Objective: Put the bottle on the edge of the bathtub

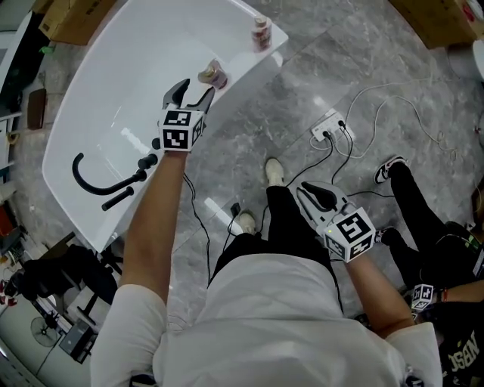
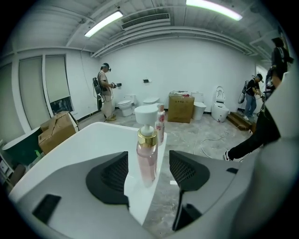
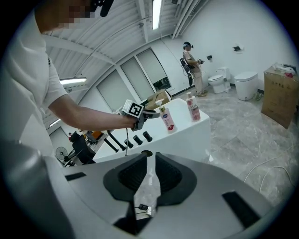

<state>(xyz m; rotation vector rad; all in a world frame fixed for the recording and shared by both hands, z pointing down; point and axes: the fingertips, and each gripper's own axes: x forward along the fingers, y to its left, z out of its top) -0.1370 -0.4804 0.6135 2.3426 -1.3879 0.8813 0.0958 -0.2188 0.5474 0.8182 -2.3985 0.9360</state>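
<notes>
A pink pump bottle (image 1: 214, 75) with a white head and gold collar stands upright on the white bathtub's (image 1: 113, 91) right edge. My left gripper (image 1: 195, 89) is open around it. In the left gripper view the bottle (image 2: 146, 158) sits between the two dark pads (image 2: 114, 175), with a gap on each side. A second, smaller bottle (image 1: 262, 32) stands farther along the same edge (image 2: 160, 125). My right gripper (image 1: 308, 189) hangs low over the floor by my legs; its jaws (image 3: 149, 172) are together with nothing in them. Both bottles (image 3: 168, 119) show in its view.
A black curved faucet and handles (image 1: 98, 181) sit at the tub's near end. On the grey marble floor lie a power strip (image 1: 330, 125) with cables and another person's legs (image 1: 408, 204). Cardboard boxes (image 1: 76, 19) stand behind the tub. Toilets and a box (image 2: 181, 107) line the far wall.
</notes>
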